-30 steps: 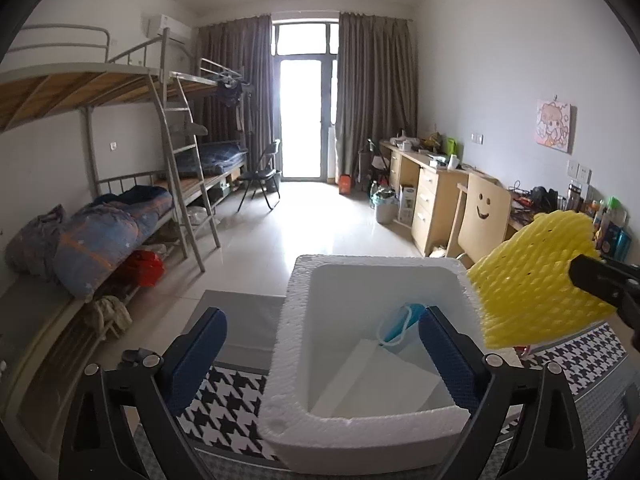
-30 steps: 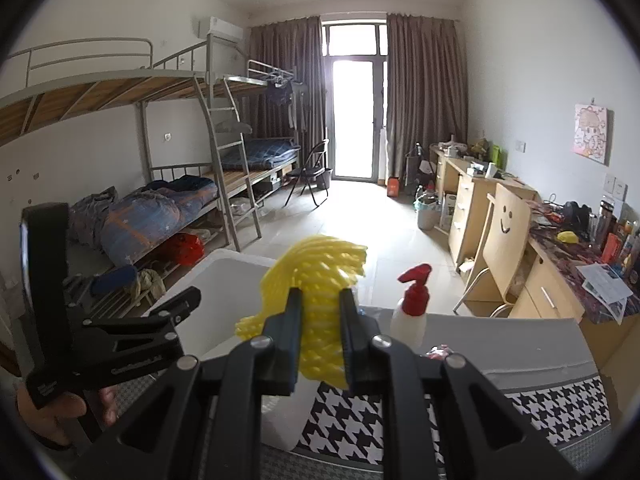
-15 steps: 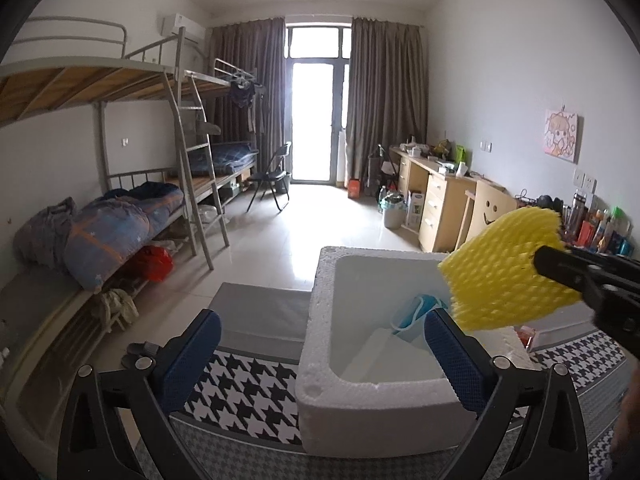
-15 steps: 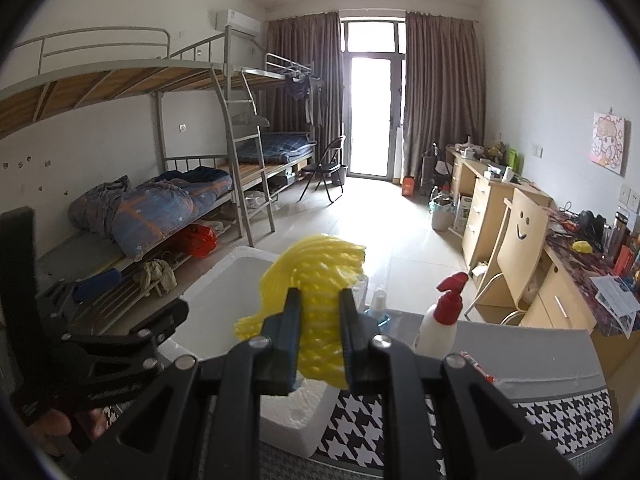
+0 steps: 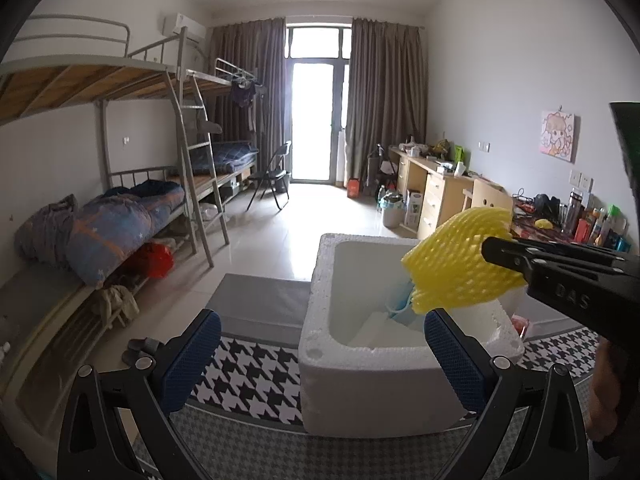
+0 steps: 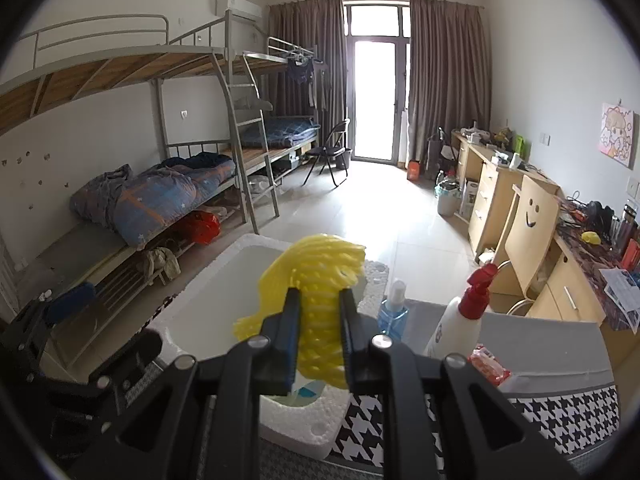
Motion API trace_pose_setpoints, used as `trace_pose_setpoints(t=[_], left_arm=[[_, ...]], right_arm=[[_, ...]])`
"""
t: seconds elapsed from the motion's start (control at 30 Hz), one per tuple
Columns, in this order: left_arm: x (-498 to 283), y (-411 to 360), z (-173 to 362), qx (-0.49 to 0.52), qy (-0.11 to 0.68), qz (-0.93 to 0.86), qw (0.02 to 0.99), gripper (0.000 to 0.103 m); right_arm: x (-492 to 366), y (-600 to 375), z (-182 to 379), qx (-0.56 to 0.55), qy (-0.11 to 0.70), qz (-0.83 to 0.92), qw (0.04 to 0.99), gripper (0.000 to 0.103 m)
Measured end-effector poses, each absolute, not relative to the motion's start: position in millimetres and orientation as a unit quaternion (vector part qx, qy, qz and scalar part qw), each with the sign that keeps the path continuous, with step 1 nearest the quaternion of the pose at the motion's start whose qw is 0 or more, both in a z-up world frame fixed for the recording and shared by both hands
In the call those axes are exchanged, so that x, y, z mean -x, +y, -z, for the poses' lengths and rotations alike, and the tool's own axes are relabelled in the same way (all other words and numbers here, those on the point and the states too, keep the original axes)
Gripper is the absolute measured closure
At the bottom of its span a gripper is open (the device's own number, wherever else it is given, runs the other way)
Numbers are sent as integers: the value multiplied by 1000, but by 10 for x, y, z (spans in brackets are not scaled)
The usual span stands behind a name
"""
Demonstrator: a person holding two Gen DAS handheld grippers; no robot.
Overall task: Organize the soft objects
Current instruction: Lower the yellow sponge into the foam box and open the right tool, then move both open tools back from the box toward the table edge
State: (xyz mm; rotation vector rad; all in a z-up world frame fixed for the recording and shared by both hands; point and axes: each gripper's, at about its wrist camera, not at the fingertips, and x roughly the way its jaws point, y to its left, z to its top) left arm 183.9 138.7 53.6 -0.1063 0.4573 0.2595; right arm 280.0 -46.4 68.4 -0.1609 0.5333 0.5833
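My right gripper (image 6: 319, 304) is shut on a yellow foam net sleeve (image 6: 316, 276), which hangs over the right rim of the white foam box (image 6: 208, 320). In the left wrist view the same yellow sleeve (image 5: 456, 260) is pinched by the black right gripper (image 5: 486, 250) coming in from the right, above the foam box (image 5: 320, 344). Inside the box lie a white sheet (image 5: 380, 330) and a blue item (image 5: 402, 304). My left gripper (image 5: 320, 354) stands open in front of the box, its blue pads (image 5: 192, 356) wide apart with nothing between them.
The box stands on a houndstooth mat (image 5: 248, 376). Right of it are a blue bottle (image 6: 394, 308), a white spray bottle with a red trigger (image 6: 460, 320) and a red packet (image 6: 490, 364). Bunk beds (image 5: 120, 216) line the left, desks (image 6: 516, 208) the right.
The yellow sleeve has shifted left, from beyond the box's right rim to over its inside. Both views have drifted so the box sits further right in the left wrist view.
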Motion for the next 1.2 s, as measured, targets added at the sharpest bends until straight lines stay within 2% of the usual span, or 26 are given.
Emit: trace_pose_setpoints(t=[0.4,0.53,0.6,0.67,0.73,0.77,1.2], left_arm=[[-1739,1377,-451,48,235,-134,961,1],[-1700,1401,-457,54,232,-134,962,1],[-1676,1413,-450,59,231,-134,962,1],[-1668,1424,-445,62,231,-133,962,1],[-1658,1429,-443,60,230,-134,962,1],[-1656,1434,-443,61,229,-135,962,1],[-1568,1349,-489,55,219,-119,967,1]], right_arm=[[-2940,-304,-577,78,283,-298,908,82],[-2972,-256,-522,79,293,-306,902,77],[-2986,-216,-494,88,299,-308,899,69],[-2990,-196,-473,93,304,-309,896,48],[-2976,-198,-462,98,303,-305,898,38],[-2972,-208,-457,98,301,-304,899,36],[-2869,-408,-555,89,297,-301,902,36]])
